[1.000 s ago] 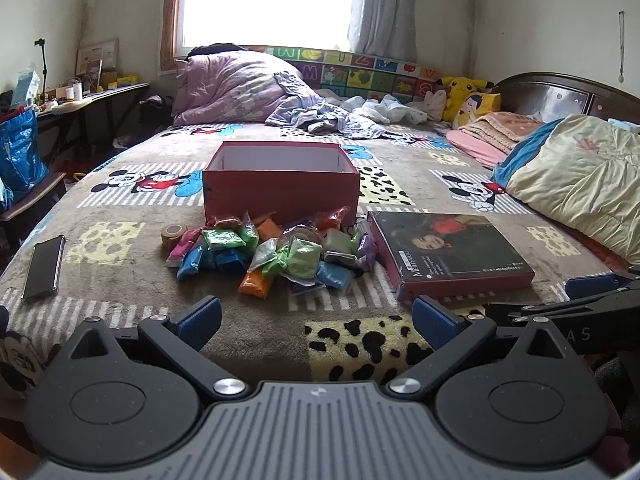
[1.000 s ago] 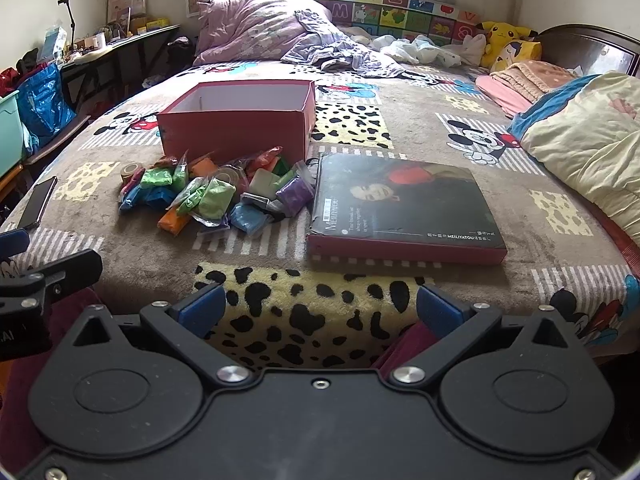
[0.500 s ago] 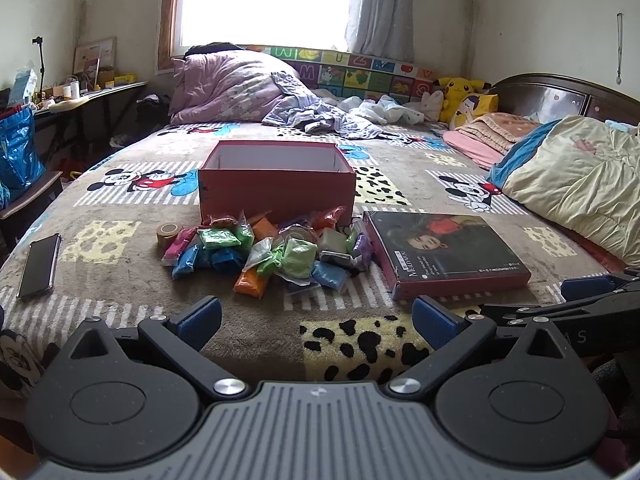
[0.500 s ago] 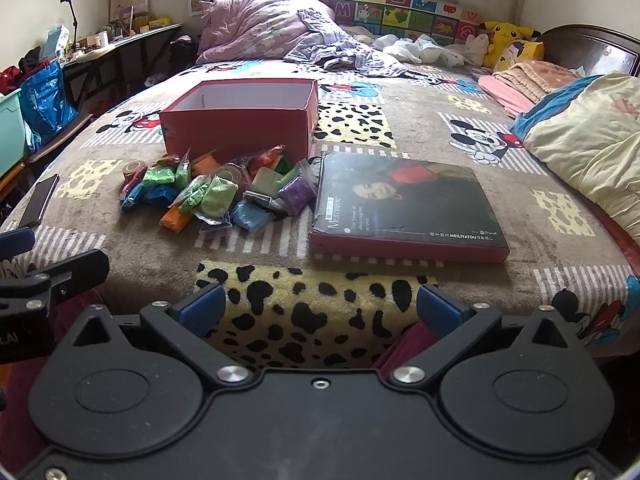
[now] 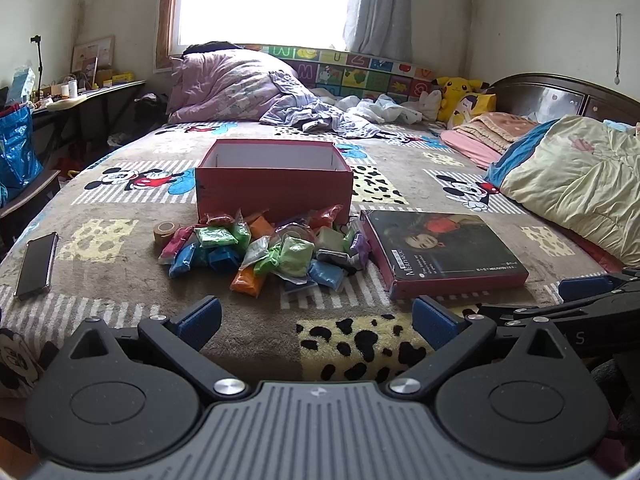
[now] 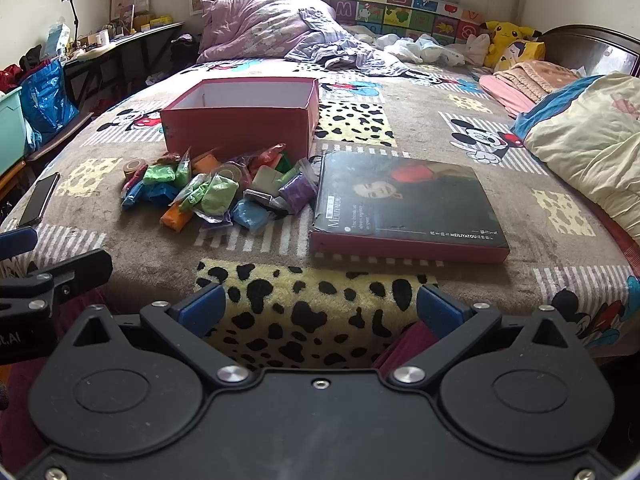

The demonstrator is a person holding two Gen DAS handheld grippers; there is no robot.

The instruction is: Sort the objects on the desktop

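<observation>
An open red box (image 5: 274, 184) (image 6: 240, 118) stands on the bed. In front of it lies a pile of several coloured clay bags (image 5: 276, 254) (image 6: 218, 196), with a tape roll (image 5: 163, 233) at its left. A flat dark box lid with a red rim (image 5: 444, 256) (image 6: 404, 204) lies to the right of the pile. My left gripper (image 5: 316, 318) is open and empty, held over the near bed edge short of the pile. My right gripper (image 6: 320, 308) is open and empty, short of the lid.
A phone (image 5: 37, 265) lies at the bed's left edge. Pillows and quilts (image 5: 576, 184) are heaped at the right and back. A desk (image 5: 92, 94) and a blue bag (image 5: 16, 148) stand left of the bed. The other gripper shows at the frame edge (image 5: 580, 300) (image 6: 52, 280).
Both grippers have shifted slightly; the view drifts a little closer to the bed. Both stay open and empty. Nothing on the bed has moved.
</observation>
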